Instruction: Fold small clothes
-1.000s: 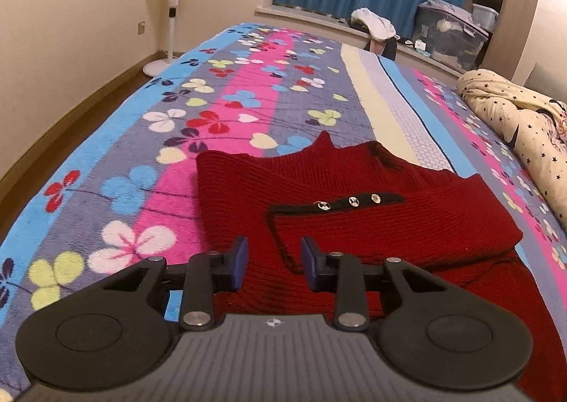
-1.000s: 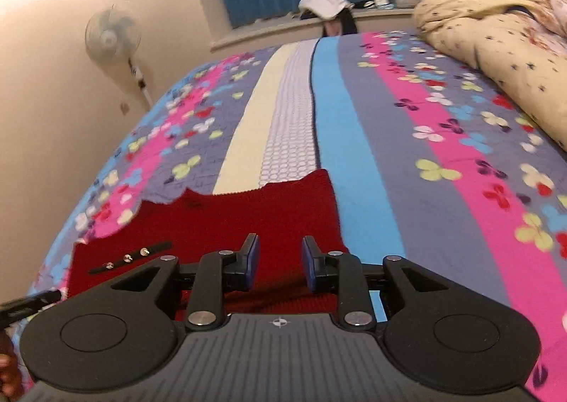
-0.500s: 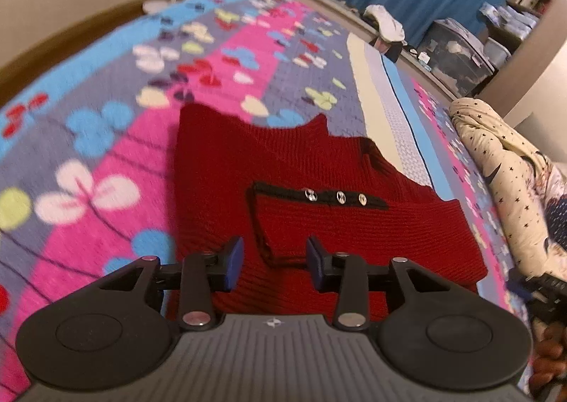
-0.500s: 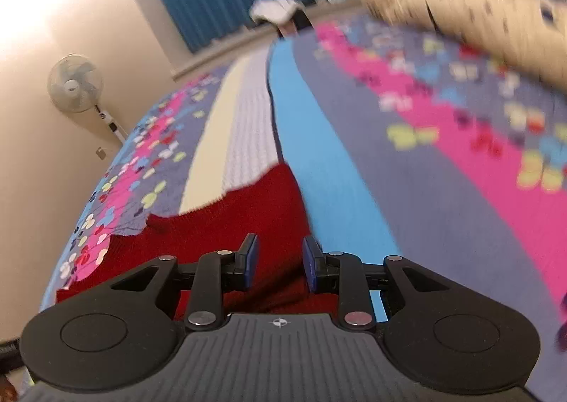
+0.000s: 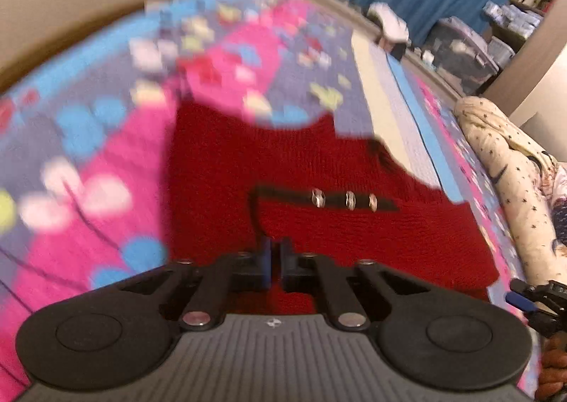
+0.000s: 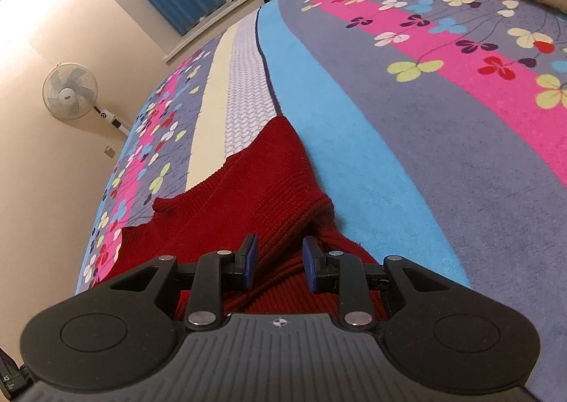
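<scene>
Flowered bedspread [image 6: 443,161], red knit sweater [image 5: 336,232] half folded.
My left gripper [image 5: 275,262] pinches its near edge; right gripper [image 6: 279,262] gapes astride the hem, needing closure.

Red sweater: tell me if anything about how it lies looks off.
The red sweater lies partly folded, but its right edge is bunched into a raised ridge near the right gripper, not flat. The left gripper looks nearly shut at the black trim.
</scene>
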{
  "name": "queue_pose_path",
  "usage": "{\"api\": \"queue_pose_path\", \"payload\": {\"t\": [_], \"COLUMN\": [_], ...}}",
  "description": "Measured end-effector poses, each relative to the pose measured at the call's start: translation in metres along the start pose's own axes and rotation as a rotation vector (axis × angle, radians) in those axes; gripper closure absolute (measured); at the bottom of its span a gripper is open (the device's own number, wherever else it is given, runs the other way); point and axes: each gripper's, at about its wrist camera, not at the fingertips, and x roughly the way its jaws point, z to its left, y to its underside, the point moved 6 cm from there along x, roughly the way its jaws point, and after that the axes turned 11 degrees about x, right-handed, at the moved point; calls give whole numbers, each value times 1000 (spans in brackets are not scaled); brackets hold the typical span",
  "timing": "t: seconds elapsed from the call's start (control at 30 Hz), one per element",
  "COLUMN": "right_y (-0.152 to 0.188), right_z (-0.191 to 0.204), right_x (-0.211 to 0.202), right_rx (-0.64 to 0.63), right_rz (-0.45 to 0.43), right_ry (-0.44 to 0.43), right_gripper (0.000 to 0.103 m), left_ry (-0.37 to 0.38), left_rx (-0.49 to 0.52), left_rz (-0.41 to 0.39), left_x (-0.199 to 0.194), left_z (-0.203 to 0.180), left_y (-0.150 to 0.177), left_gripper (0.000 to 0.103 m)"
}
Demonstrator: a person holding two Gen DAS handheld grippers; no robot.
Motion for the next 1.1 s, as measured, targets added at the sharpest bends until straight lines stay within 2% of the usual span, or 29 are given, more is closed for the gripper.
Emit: {"api": "queue_pose_path", "payload": {"t": [0.07, 0.13, 0.2, 0.27, 0.3, 0.37, 0.43, 0.5, 0.6, 0.63, 0.67, 0.7, 0.73, 0.83, 0.9, 0.97, 1.07, 1.1], "right_y": [0, -1, -2, -1, -1, -1, 0, 0, 0, 1, 1, 1, 1, 1, 0, 0, 1, 2], "right_z": [0, -1, -1, 0, 0, 0, 1, 1, 1, 1, 1, 1, 2, 3, 2, 2, 1, 1], "right_x": [-1, -2, -1, 0, 0, 0, -1, -1, 0, 1, 1, 2, 2, 2, 2, 2, 2, 2], "right_rx": [2, 3, 2, 1, 3, 0, -1, -1, -3, -4, -5, -6, -8, -11, -12, -13, -13, -14], "right_rz": [-3, -10, -15, -12, -10, -8, -9, -9, -6, -4, -3, -2, -1, 0, -4, -7, -5, -4], "right_ry": [0, 3, 8, 10, 9, 8, 7, 5, 7, 7, 8, 8, 7, 3, 3, 8, 15, 17], "right_gripper": [74, 74, 74, 74, 74, 74, 74, 74, 74, 74, 74, 74, 74, 74, 74, 74, 74, 74], "left_ry": [-18, -94, -101, -30, 21, 73, 51, 74, 57, 50, 31, 17, 20, 23, -54, -128, -121, -167], "left_rx": [8, 33, 6, -33, -64, -100, -96, -95, -61, -46, -24, -4, 1, 16, 18, 10, 20, 26], "left_rz": [-94, -136, -111, -56, -18, 43, 69, 88, 71, 66, 59, 44, 23, -112, -148, -101, 37, 10], "left_x": [-21, -35, -34, -23, -16, -3, 6, 16, 22, 24, 22, 19, 14, -18, -29, -22, -2, -6], "left_z": [1, 5, 13, 13, 13, 7, 3, 0, -1, -3, -3, -4, -5, -12, -6, 6, 9, 9], "left_y": [-15, -23, -21, -16, -13, -4, 1, 6, 9, 9, 10, 8, 5, -18, -24, -19, -7, -8], "left_gripper": [103, 103, 103, 100, 94, 64, 59, 59, 61, 73, 93, 96, 98, 98, 98, 97, 93, 91]}}
